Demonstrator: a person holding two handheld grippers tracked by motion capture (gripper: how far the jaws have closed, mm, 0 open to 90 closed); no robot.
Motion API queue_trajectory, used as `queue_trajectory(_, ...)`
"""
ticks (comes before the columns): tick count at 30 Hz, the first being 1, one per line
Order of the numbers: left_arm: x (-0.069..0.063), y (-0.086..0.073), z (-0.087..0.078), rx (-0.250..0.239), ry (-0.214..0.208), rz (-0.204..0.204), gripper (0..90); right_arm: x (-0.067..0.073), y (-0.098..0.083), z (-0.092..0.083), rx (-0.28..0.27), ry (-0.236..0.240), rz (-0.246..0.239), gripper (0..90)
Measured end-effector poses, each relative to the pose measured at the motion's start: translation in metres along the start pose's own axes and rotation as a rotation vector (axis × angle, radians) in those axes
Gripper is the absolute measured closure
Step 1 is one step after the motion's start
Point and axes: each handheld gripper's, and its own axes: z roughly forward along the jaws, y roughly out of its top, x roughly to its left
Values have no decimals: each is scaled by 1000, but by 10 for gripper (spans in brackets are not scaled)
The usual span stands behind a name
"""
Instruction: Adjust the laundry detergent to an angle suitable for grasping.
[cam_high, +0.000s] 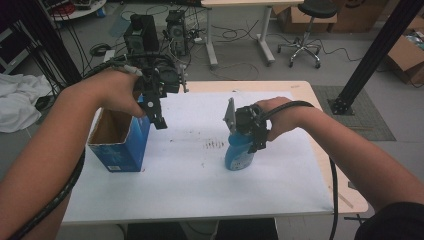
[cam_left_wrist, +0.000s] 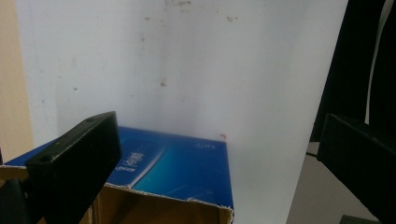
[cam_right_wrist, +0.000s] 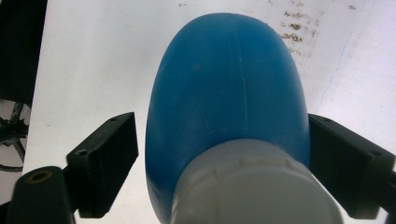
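On the desk (cam_high: 300, 90): one blue bottle (cam_high: 239, 156) at 3 o'clock, one open blue box (cam_high: 120, 140) at 9 o'clock, one white sheet (cam_high: 200, 190). Two hand-held grippers.

Black left gripper (cam_high: 159, 117), black right gripper (cam_high: 257, 142) with grey plate, trailing black cables, bare forearms, dark sleeve

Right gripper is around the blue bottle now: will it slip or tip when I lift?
The blue bottle looks like smooth, rounded plastic, so the right gripper may slide on it. It stands upright on a narrow base, so an off-centre squeeze could tip it. Its fill isn't visible; weight is uncertain.
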Motion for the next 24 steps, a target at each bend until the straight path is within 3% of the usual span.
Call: queue_trajectory(24, 2, 3, 6, 18, -3, 7, 6, 0, 0, 1, 2, 3, -19, 256)
